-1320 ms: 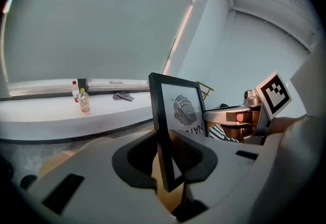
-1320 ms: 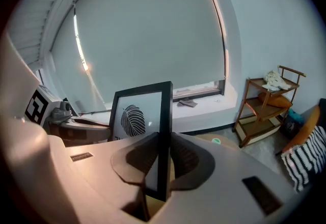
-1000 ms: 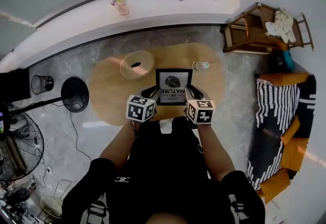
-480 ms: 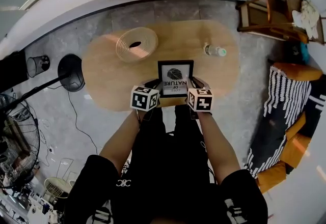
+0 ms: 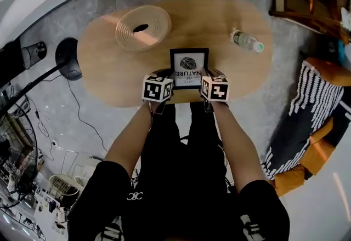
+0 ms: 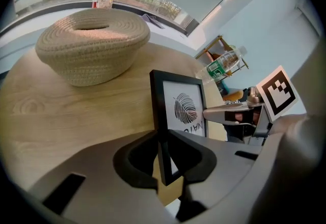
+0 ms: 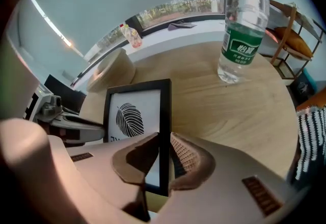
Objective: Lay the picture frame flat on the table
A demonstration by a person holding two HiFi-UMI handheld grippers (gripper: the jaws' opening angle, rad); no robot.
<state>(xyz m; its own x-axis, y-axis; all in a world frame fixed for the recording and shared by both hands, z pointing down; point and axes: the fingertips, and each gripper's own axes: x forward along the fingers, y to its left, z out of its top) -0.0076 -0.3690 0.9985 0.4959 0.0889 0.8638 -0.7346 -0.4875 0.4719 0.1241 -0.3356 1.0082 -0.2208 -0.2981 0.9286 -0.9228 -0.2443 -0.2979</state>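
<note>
Woven basket point(image 5: 141, 27) is set at the left of the tabletop point(image 5: 219, 21); its inside cannot be made out. The left gripper point(image 6: 165, 159) is clamped on one side edge of the picture frame point(image 5: 188, 68), the right gripper point(image 7: 164, 167) on the other. The frame is held upright at the near tabletop edge. A water bottle point(image 5: 247, 41) is stood well to the right. The frame is held lower than a second ago.

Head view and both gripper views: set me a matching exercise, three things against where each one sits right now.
1. picture frame
2. woven basket
3. water bottle

A. upright on the table, right of the frame
B. on the table's left part
C. clamped by the left gripper and right gripper

Pairs: 1-C, 2-B, 3-A
</note>
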